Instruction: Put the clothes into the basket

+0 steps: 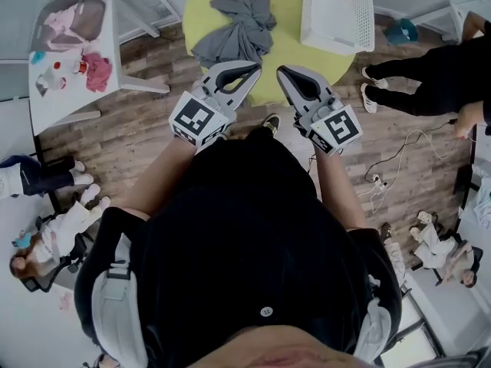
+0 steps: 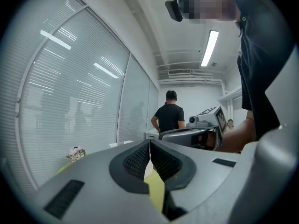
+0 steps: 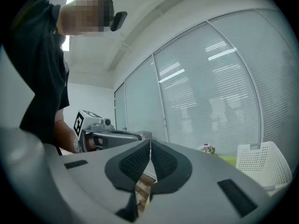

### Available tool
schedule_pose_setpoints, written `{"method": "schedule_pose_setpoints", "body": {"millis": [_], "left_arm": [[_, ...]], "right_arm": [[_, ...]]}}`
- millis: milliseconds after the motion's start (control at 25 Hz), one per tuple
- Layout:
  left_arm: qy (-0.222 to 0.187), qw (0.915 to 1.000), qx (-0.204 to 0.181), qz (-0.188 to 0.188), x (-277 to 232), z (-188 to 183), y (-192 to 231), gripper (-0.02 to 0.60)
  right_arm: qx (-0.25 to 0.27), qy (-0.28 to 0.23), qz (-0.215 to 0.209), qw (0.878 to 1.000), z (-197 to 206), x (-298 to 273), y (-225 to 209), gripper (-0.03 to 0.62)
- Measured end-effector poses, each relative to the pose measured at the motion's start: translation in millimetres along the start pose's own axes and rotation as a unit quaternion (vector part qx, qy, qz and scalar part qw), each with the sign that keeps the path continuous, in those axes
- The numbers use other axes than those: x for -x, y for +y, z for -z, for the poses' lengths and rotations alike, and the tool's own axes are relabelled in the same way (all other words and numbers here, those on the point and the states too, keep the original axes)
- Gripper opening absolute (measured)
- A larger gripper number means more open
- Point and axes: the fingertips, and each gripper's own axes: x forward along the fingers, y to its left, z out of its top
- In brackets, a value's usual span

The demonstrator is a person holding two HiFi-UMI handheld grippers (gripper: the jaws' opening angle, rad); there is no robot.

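A crumpled grey garment (image 1: 237,27) lies on the round yellow-green table (image 1: 285,46) in the head view. The white perforated basket (image 1: 336,11) stands on the table's right side, and its rim (image 3: 261,160) shows at the right gripper view's lower right. My left gripper (image 1: 251,67) and right gripper (image 1: 282,70) are held side by side at the table's near edge, short of the garment. Both are shut with nothing between the jaws: the left gripper (image 2: 149,146) and the right gripper (image 3: 150,146) each show pads pressed together.
A white side table (image 1: 69,60) with pink items stands at the left. A person in black (image 1: 430,75) is at the right, with cables (image 1: 399,167) on the wooden floor. Another person (image 2: 169,113) stands far off beside glass walls with blinds.
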Motion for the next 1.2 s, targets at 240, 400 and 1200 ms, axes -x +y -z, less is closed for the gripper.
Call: {"method": "schedule_pose_setpoints", "body": {"millis": [240,400,1200], "left_arm": [[0.007,0.9994,0.003,-0.034,-37,-1,13,0.011],[0.008,0.9985,0.005,-0.055,-55,-2,21,0.011],[0.045,0.9982,0.03,-0.027,-107,36,126,0.011]], "right_arm": [[-0.005,0.001,-0.035,0.999,0,0,-39,0.027],[-0.006,0.002,-0.051,0.999,-1,0,-62,0.027],[-0.017,0.035,0.001,0.999,24,-86,-141,0.027]]}}
